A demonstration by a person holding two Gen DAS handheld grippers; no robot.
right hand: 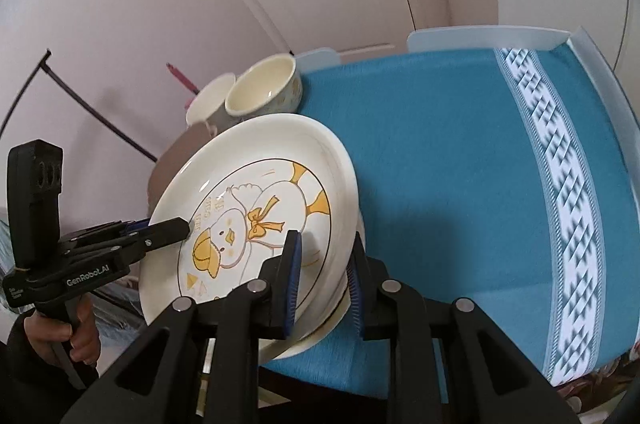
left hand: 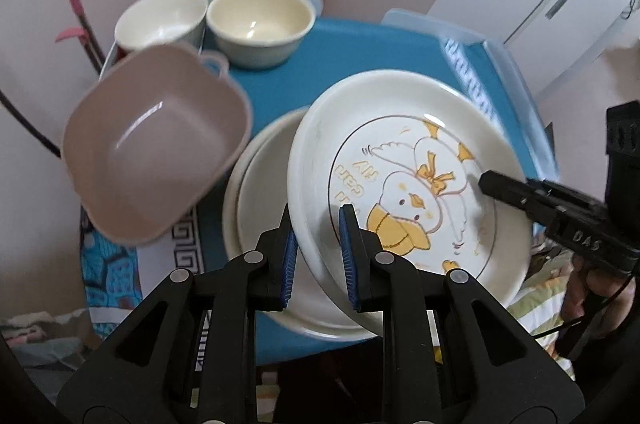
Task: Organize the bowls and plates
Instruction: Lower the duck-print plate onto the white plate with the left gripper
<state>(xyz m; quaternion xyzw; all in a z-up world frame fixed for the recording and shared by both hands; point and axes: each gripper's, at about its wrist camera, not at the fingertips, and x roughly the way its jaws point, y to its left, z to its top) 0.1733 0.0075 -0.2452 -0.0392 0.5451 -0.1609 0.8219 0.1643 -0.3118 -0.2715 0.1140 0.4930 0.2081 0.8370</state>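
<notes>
Both grippers clamp the duck plate [left hand: 404,180] by opposite rims: left gripper [left hand: 318,248] at its 7 o'clock edge, right gripper [right hand: 326,280] opposite. It hangs tilted over the plain plate [left hand: 256,224] on the desk [right hand: 440,164]. Level it, lower both hands together, release once it nests.

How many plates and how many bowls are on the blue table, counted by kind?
Plates: 2 – the duck plate, gripped at opposite rims by the left gripper and right gripper, and a plain plate beneath it.
Bowls: 3 – pink square bowl, cream bowl, white bowl.
Total: 5
</notes>
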